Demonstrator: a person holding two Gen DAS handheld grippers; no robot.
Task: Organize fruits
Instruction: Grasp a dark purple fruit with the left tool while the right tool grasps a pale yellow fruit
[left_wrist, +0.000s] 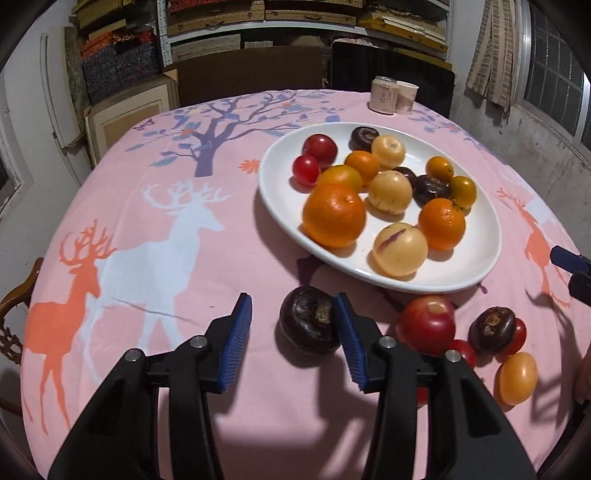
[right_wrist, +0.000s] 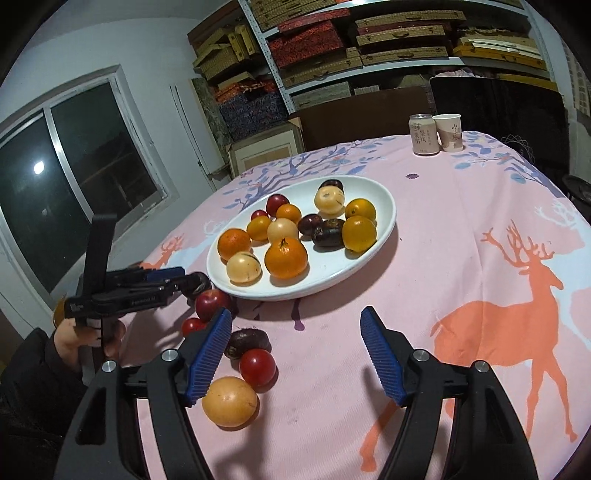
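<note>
A white oval plate (left_wrist: 280, 192) (right_wrist: 373, 206) holds several oranges, pale yellow fruits, dark chestnuts and red fruits. My left gripper (left_wrist: 293, 314) (right_wrist: 184, 280) is open around a dark water chestnut (left_wrist: 308, 321) (right_wrist: 201, 284) on the cloth just in front of the plate. The right pad touches the chestnut and the left pad is apart from it. Beside it lie a red apple (left_wrist: 428, 325) (right_wrist: 212, 304), another dark chestnut (left_wrist: 491, 330) (right_wrist: 249, 341), red tomatoes (right_wrist: 257, 367) and a yellow fruit (left_wrist: 517, 378) (right_wrist: 229, 401). My right gripper (right_wrist: 297, 325) is open and empty above the cloth; its tip shows in the left wrist view (left_wrist: 570, 266).
The round table carries a pink deer-print cloth (left_wrist: 147, 229) (right_wrist: 480, 280). A can (left_wrist: 384, 94) (right_wrist: 424, 133) and a paper cup (left_wrist: 406, 96) (right_wrist: 448, 132) stand at the far edge. Shelves of boxes and a dark chair stand behind. A window is at the left.
</note>
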